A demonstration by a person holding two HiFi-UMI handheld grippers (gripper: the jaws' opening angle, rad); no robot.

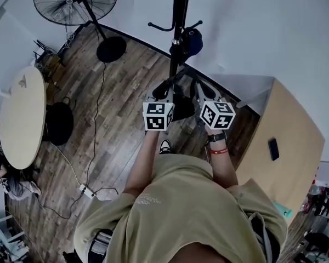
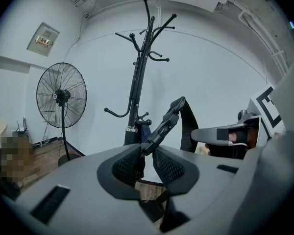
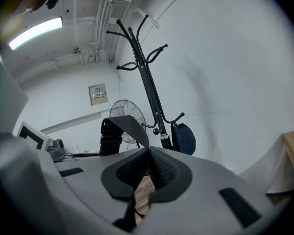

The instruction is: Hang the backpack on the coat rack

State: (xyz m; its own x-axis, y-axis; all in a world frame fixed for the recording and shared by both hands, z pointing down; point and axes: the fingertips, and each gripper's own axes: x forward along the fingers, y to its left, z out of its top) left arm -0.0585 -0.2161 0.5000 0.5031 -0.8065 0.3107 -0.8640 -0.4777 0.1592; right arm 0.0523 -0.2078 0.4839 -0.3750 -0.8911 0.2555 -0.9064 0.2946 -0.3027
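The black coat rack stands by the white wall, right ahead of both grippers, with a dark blue cap on a low hook. The black backpack hangs between the two grippers, above the floor. My left gripper is shut on a strap with a plastic buckle, its jaws pinching the strap's lower end. My right gripper is shut on the other strap, which loops up from its jaws. The rack's pole and upper hooks rise beyond both grippers.
A pedestal fan stands at the back left, its base on the wood floor. A round table is at the left, a wooden cabinet with a phone at the right. A cable and power strip lie on the floor.
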